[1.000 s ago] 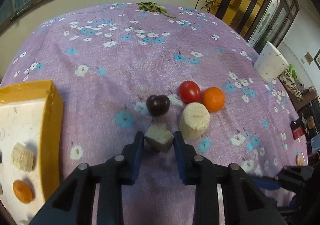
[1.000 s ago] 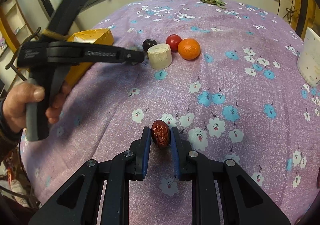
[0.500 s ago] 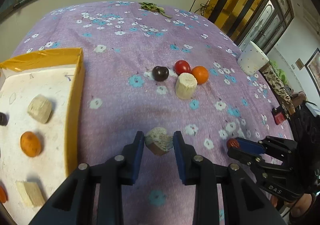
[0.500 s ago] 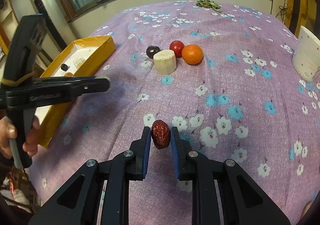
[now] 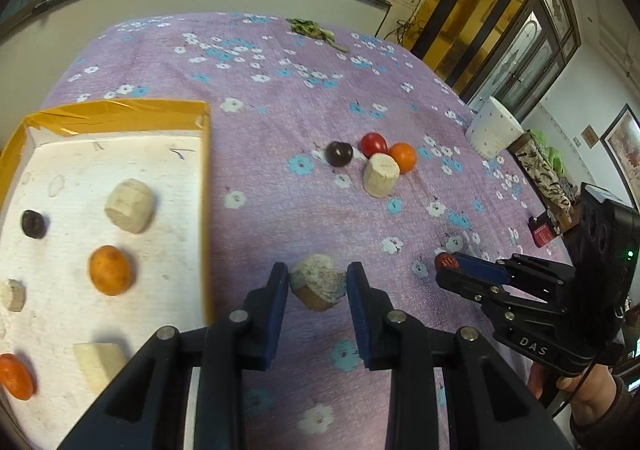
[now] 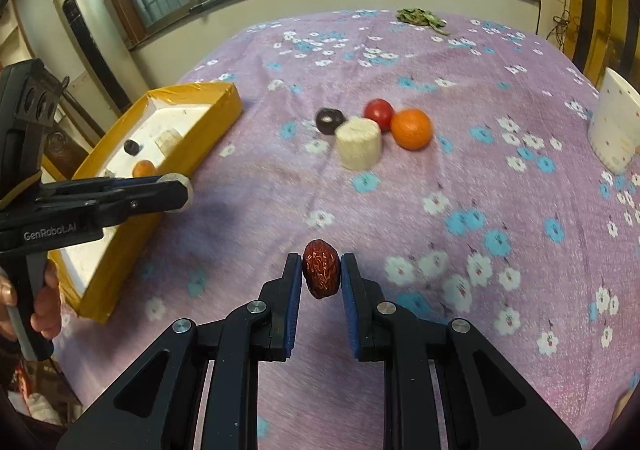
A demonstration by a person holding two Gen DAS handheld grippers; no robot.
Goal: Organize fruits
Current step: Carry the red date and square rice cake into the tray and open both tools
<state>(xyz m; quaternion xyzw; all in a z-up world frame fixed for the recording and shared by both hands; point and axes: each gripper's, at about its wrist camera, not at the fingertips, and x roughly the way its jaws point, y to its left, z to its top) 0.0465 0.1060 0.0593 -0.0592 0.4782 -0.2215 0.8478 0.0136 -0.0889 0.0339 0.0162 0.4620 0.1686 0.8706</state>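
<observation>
The purple flowered tablecloth (image 5: 280, 121) carries the yellow-walled tray (image 5: 206, 209) at nine o'clock in the left wrist view, already holding several pieces. The left gripper (image 5: 318, 284) is clamped on a pale rough chunk (image 5: 318, 282), just beside the tray wall. The right gripper (image 6: 321, 270) pinches a red date (image 6: 321, 268). This looks like the carrying step; next, each load needs moving over the tray and releasing.
</observation>
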